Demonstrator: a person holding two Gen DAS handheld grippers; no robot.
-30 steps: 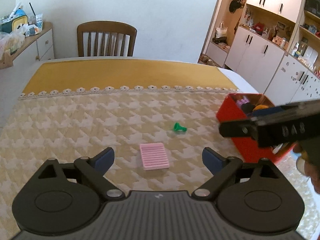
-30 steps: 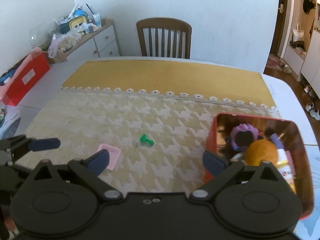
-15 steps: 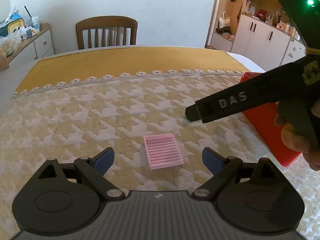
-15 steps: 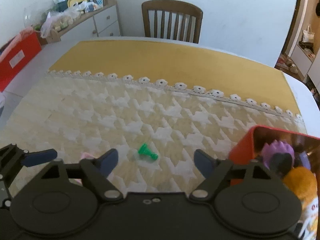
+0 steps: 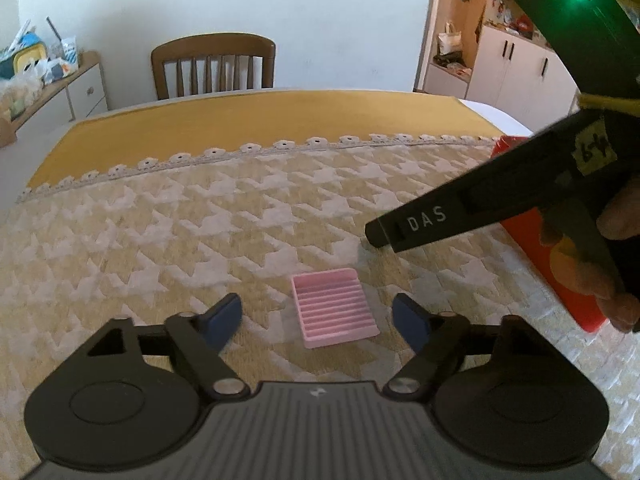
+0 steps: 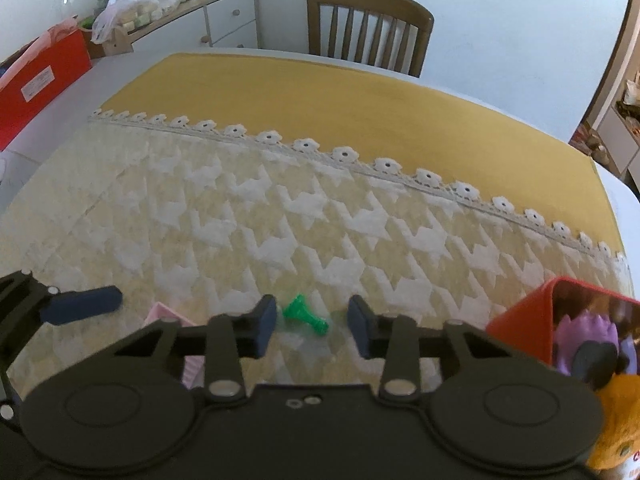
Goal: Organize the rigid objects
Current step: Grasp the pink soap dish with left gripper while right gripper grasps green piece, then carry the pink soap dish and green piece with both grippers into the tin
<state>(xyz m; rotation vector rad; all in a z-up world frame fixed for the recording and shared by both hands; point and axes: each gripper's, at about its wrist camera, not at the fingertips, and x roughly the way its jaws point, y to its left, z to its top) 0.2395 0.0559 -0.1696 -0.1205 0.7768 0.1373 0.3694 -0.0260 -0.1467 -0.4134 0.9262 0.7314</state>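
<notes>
A small green game pawn [image 6: 305,313] lies on its side on the houndstooth tablecloth. My right gripper [image 6: 312,322] is open, its blue fingertips on either side of the pawn, not touching it. In the left wrist view the right gripper's body [image 5: 460,216] hides the pawn. A pink ribbed soap dish [image 5: 334,306] lies flat on the cloth between the fingers of my open left gripper [image 5: 318,320]. It also shows as a pink corner in the right wrist view [image 6: 170,316]. A red bin [image 6: 520,322] with toys stands at the right.
The bin [image 5: 560,276] holds a purple toy [image 6: 588,332] and an orange plush [image 6: 618,416]. A wooden chair [image 5: 214,64] stands at the table's far side. A sideboard with clutter [image 6: 176,4] is at far left, white cupboards [image 5: 516,72] at far right.
My right gripper has moved left from over the bin, come down to the green pawn and narrowed its jaws around it. My left gripper has come closer to the pink soap dish.
</notes>
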